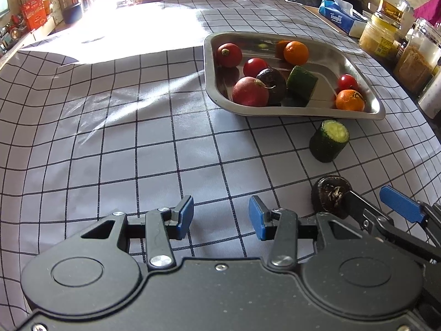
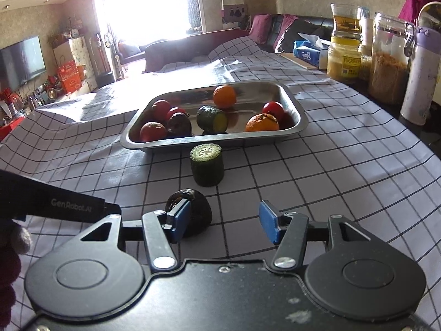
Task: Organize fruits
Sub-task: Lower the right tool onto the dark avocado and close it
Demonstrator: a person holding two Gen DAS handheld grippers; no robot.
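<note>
A table covered by a grid-checked cloth [image 2: 317, 171] carries a steel tray [image 2: 299, 115] set toward its far side, with jars [image 2: 390, 63], a tissue box [image 2: 308, 51] and a pale bottle [image 2: 419, 77] lined up along the right edge. The tray holds two oranges [image 2: 261, 122], several red fruits [image 2: 153, 131], a dark avocado [image 2: 179, 124] and one cut cucumber piece [image 2: 212, 119]. A second cucumber piece [image 2: 207, 168] stands upright on the cloth just beside the tray's near rim, apart from it. Nearer the front edge lies a dark, wrinkled avocado [image 2: 197, 215], well apart from the tray. The right gripper [image 2: 224, 222] is lowered at this avocado with its jaws parted; the left blue pad [image 2: 179, 220] lies against or just in front of the fruit, the right pad stands clear of it with bare cloth between, so nothing is clamped. The same arrangement appears in the left wrist view, where the avocado [image 1: 329, 195] sits at the tip of the right gripper [image 1: 372, 201]. The left gripper [image 1: 220, 218] hangs over empty cloth near the front edge, its blue pads moderately apart and holding nothing. A knitted sleeve [image 2: 16, 242] shows at the left margin of the right wrist view.
</note>
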